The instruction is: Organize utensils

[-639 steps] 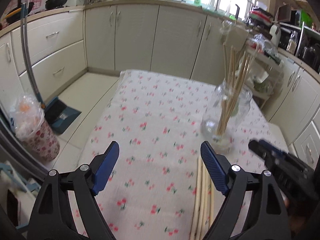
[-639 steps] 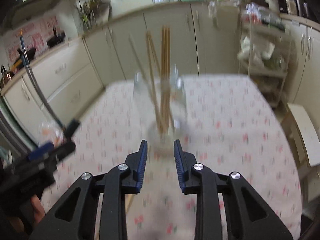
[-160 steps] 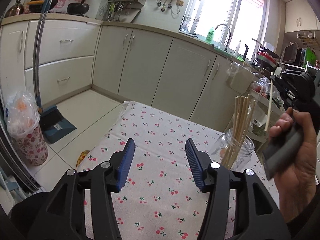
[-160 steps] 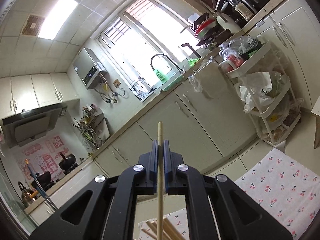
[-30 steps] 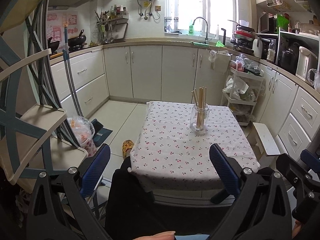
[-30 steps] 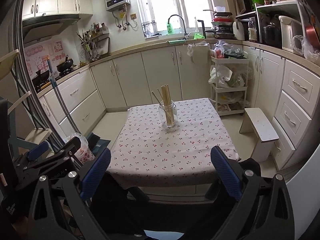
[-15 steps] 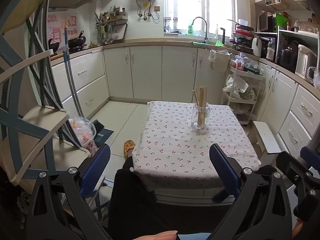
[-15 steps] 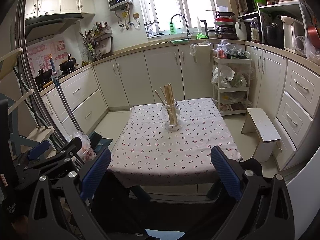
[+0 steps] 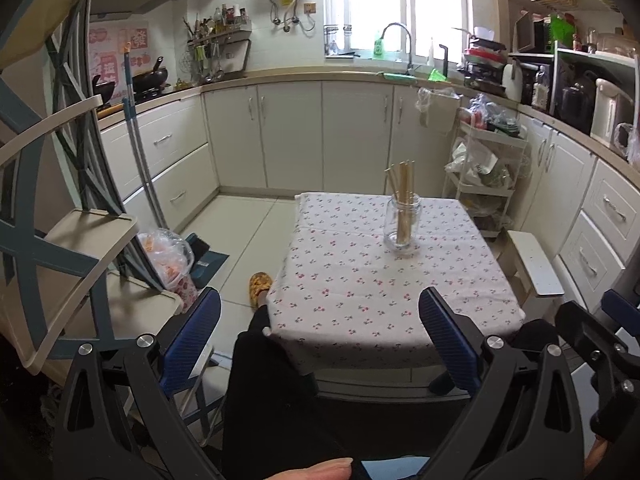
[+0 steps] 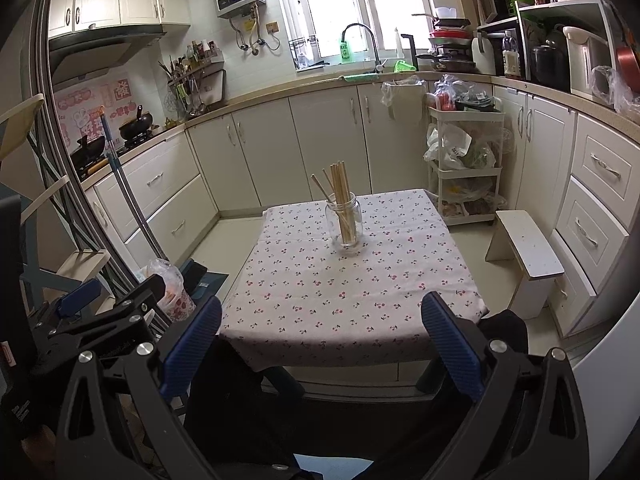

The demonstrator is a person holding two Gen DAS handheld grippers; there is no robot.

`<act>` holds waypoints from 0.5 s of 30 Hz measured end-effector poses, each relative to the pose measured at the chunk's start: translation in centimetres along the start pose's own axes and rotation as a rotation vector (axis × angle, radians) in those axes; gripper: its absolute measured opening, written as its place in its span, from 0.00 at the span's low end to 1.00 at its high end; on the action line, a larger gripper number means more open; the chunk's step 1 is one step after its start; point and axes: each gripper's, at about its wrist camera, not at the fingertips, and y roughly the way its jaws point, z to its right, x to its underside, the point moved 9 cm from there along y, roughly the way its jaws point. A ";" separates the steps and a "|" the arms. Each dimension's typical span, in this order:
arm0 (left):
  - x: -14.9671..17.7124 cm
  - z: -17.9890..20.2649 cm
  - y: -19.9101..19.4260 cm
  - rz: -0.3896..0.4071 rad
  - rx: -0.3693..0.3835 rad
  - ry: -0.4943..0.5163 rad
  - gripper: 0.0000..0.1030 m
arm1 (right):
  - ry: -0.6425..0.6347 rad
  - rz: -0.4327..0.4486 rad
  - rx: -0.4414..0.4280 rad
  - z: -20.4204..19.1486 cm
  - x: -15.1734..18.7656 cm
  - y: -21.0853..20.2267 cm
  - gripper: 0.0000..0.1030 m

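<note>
A clear glass jar (image 9: 401,222) (image 10: 344,221) stands upright on the cherry-print tablecloth (image 9: 360,280) (image 10: 320,288), past the table's middle. Several wooden chopsticks (image 9: 402,188) (image 10: 339,188) stand in it. No chopsticks lie on the cloth. My left gripper (image 9: 320,340) is wide open and empty, held well back from the table's near edge, above my lap. My right gripper (image 10: 320,340) is also wide open and empty, equally far back. The right gripper's body shows at the right edge of the left wrist view (image 9: 600,344); the left gripper's body shows at the left of the right wrist view (image 10: 100,320).
A white step stool (image 9: 534,264) (image 10: 528,248) stands right of the table. A white trolley (image 9: 484,176) with bags is behind it. A folding rack (image 9: 60,240) and a bagged bin (image 9: 170,256) are on the left. Cabinets line the back and right walls.
Over the last second both grippers drifted slightly and stayed wide open. Earlier the right gripper held one chopstick above the jar; chopsticks that lay on the cloth are now in the jar.
</note>
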 end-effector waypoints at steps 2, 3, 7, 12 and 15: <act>0.0 -0.2 0.0 0.000 -0.006 -0.012 0.93 | -0.002 0.004 0.001 0.1 0.0 0.0 0.93; 0.0 -0.3 -0.1 0.004 -0.007 -0.015 0.93 | -0.003 0.005 0.001 0.2 0.0 0.0 0.93; -0.1 -0.2 -0.4 0.015 -0.009 -0.021 0.93 | -0.005 0.008 0.002 0.1 0.0 0.0 0.93; 0.0 0.0 -0.6 0.016 0.003 -0.020 0.93 | -0.014 0.028 0.006 -0.1 -0.2 -0.6 0.93; -0.1 0.0 -0.9 0.025 0.008 -0.023 0.93 | -0.017 0.037 0.006 -0.1 -0.3 -0.9 0.93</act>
